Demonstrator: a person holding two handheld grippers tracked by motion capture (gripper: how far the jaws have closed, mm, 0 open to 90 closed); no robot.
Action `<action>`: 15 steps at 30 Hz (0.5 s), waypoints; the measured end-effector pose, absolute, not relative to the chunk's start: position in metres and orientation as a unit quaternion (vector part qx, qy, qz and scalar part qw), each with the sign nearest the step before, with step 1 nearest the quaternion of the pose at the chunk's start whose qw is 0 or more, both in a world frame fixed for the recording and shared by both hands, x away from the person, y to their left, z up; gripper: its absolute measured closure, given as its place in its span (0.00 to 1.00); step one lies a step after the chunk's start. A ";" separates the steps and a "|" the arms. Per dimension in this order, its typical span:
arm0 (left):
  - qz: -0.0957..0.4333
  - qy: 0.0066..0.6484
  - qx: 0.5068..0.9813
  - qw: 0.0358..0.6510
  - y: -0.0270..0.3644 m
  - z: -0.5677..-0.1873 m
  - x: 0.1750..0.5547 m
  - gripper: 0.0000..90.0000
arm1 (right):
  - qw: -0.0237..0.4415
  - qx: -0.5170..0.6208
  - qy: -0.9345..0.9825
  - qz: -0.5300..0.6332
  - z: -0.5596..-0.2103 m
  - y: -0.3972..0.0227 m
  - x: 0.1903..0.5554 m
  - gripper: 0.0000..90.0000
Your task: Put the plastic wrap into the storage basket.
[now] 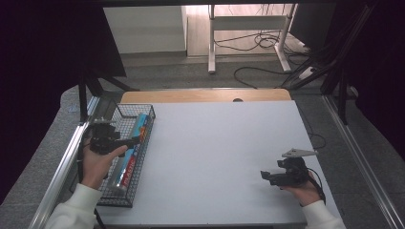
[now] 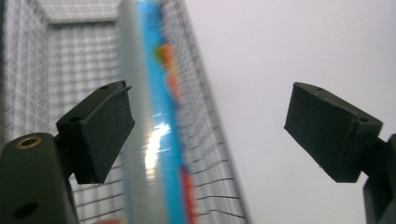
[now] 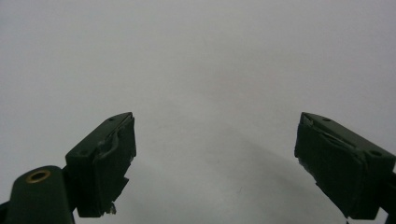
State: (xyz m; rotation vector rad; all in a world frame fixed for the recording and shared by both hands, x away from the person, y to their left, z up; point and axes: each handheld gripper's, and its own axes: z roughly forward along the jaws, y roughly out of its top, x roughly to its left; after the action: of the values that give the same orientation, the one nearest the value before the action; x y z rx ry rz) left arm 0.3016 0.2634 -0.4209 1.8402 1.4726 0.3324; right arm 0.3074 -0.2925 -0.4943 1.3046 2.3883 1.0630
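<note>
A long blue and silver wrap box [image 1: 132, 152] lies inside a black wire basket [image 1: 111, 198] at the table's left edge. My left gripper [image 1: 136, 140] hovers over the basket, open, its jaws pointing right above the box. In the left gripper view the box [image 2: 159, 126] runs up between the wide-apart pads [image 2: 100, 135], close to the left one, with the basket's mesh wall [image 2: 205, 154] beside it. My right gripper [image 1: 265, 175] is held low over the table's right side, open and holding nothing; in its own view the right gripper [image 3: 215, 163] faces bare white tabletop [image 3: 205, 70].
The white tabletop [image 1: 219, 152] spreads between the two hands. A wooden strip [image 1: 205, 95] edges the far side. Beyond it are floor cables [image 1: 258, 43] and a desk frame [image 1: 248, 28]. Metal rails [image 1: 62, 167] run along both sides of the table.
</note>
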 end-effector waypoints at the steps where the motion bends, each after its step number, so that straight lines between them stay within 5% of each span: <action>1: 0.130 0.574 0.718 0.372 0.263 -0.421 0.302 0.17 | 0.110 0.442 0.812 0.365 -0.494 -0.292 0.307 0.14; 15: 0.110 0.455 0.775 0.426 0.186 -0.451 0.256 0.18 | 0.126 0.420 0.808 0.393 -0.485 -0.289 0.297 0.14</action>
State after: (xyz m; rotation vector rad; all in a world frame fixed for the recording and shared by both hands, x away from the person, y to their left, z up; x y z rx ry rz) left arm 0.2555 0.1859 -0.4507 1.9368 1.1369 0.2739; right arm 0.2972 -0.2885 -0.4850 1.2241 2.3542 1.1434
